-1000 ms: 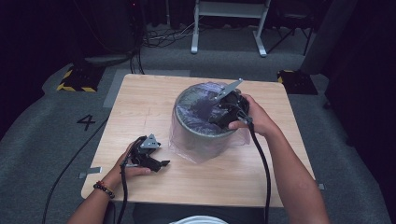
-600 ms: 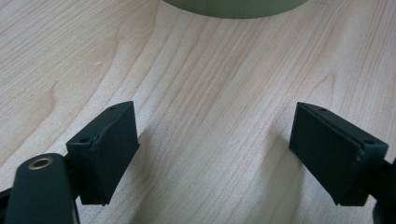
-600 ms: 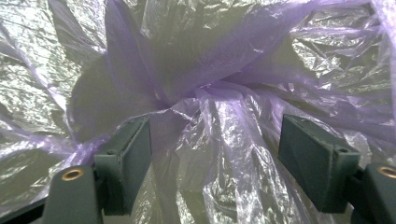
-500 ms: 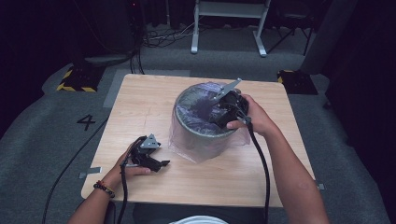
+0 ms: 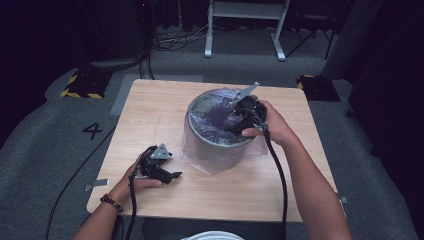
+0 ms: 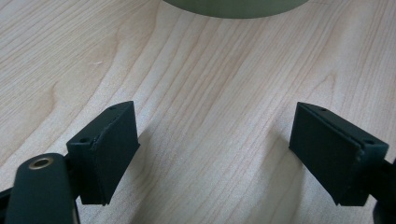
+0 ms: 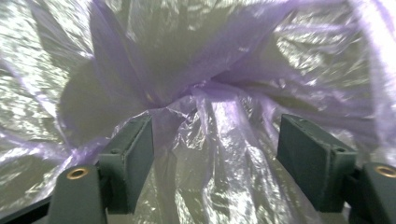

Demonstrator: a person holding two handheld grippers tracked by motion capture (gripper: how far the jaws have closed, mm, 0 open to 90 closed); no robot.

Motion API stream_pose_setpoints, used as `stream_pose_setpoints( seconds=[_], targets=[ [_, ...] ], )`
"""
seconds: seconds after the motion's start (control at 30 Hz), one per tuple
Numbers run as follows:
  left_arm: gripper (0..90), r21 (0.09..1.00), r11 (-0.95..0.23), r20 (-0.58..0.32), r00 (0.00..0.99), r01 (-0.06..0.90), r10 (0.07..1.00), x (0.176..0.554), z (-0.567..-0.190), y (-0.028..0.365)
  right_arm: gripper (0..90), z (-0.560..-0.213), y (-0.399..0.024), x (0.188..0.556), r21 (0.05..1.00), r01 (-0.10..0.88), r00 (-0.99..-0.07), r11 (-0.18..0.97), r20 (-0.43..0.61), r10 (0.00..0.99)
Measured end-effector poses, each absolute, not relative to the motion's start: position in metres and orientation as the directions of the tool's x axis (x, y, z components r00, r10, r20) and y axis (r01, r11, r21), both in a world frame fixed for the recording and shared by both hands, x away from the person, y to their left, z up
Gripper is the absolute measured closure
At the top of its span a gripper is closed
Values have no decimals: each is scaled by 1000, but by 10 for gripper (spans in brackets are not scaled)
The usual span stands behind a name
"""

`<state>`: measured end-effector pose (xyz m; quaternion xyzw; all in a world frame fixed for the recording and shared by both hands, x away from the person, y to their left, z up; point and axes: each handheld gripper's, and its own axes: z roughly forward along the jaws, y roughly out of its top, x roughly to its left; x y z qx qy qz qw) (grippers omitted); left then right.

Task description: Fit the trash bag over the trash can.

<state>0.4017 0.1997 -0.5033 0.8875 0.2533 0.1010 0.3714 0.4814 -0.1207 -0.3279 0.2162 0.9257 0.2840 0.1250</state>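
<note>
So the right hand-held gripper [image 5: 239,119] is reaching down into the mouth of the round bin [image 5: 220,137], which is sitting near the middle of the wooden surface [image 5: 150,110]. The bin is lined with a thin purple plastic bag [image 7: 205,107], and the bag's edge is draping over the rim and pooling on the wood at the base. In the right gripper view the jaws are standing apart with a bunched fold of the liner rising between them; the film is brushing the left pad, but nothing is getting pinched, so it's released, not grasping.

The left hand-held gripper [image 5: 159,167] is resting low on the surface near the front edge, well apart from the bin, jaws spread wide over bare wood and gripping nothing.

What could go wrong, I'd say: that film is super thin and slippery, so if the jaws close on just one loose layer, it's probably slipping out or tearing. And nobody is steadying the bin, so pulling on the liner could drag or tip the whole thing, or yank the draped edge off the rim.

Compared with a second ago, basically nothing is changing. Both hands are sitting in the same spots, the bin is in the same place, and the right jaws are gaping about as wide as before.
</note>
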Motion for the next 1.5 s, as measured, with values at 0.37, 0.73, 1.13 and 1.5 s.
stream_pose_setpoints(
  seconds=[0.37, 0.73, 1.13, 1.5],
  targets=[
    [153, 709, -597, -8, 851, 375, 525, 402, -503, 200, 282, -324, -123, 480, 583, 338, -869, 739, -108, 483],
    [153, 710, -596, -9, 851, 375, 525, 402, -503, 200, 290, -314, -140, 476, 671, 331, -848, 664, -97, 521],
    [153, 710, -596, -9, 852, 374, 524, 402, -503, 200, 305, -307, -171, 480, 763, 283, -791, 581, -156, 591],
    [153, 710, -596, -9, 851, 375, 525, 402, -503, 200, 604, -311, -200, 484, 842, 252, -731, 477, -157, 664]
  ],
)
